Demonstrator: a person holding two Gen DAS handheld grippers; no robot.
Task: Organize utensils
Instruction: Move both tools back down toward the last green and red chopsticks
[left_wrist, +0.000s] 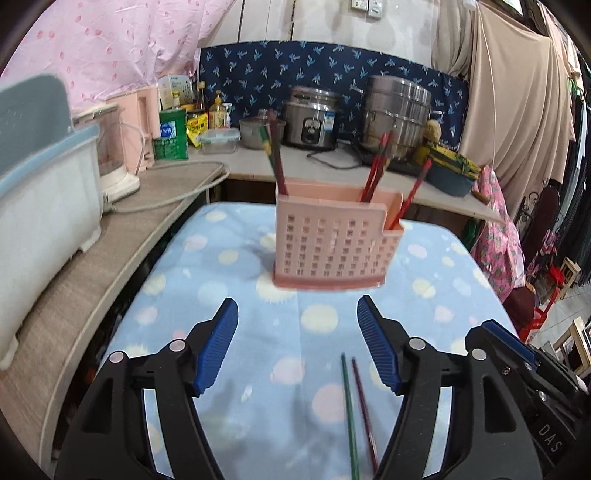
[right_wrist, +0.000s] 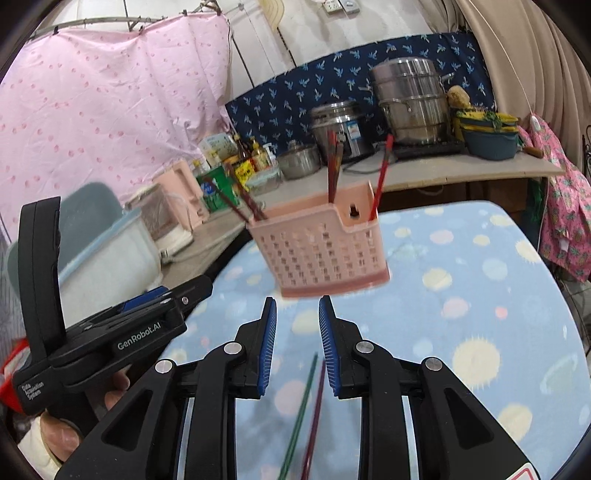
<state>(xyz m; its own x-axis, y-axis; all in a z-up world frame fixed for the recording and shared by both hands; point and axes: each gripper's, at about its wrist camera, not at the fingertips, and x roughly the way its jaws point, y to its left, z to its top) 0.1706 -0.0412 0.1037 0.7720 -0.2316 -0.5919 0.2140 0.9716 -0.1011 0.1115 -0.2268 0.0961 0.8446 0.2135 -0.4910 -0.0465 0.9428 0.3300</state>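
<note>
A pink slotted utensil holder (left_wrist: 334, 242) stands on the blue spotted tablecloth (left_wrist: 229, 280) with several red and dark chopsticks upright in it; it also shows in the right wrist view (right_wrist: 321, 251). A green chopstick (left_wrist: 349, 413) and a dark red chopstick (left_wrist: 364, 406) lie side by side on the cloth in front of it, also in the right wrist view (right_wrist: 301, 410) (right_wrist: 316, 413). My left gripper (left_wrist: 297, 314) is open wide and empty above them. My right gripper (right_wrist: 297, 314) is open a little and empty, just above the two chopsticks. The left gripper's body (right_wrist: 110, 332) shows at left.
A wooden side shelf (left_wrist: 122, 254) at left holds a white-and-blue plastic box (left_wrist: 44, 199) and a pink appliance (left_wrist: 136, 122). A back counter (left_wrist: 332, 166) carries a rice cooker (left_wrist: 312, 118), a steel steamer pot (left_wrist: 397, 114), bottles and bowls. The table edge falls off at right.
</note>
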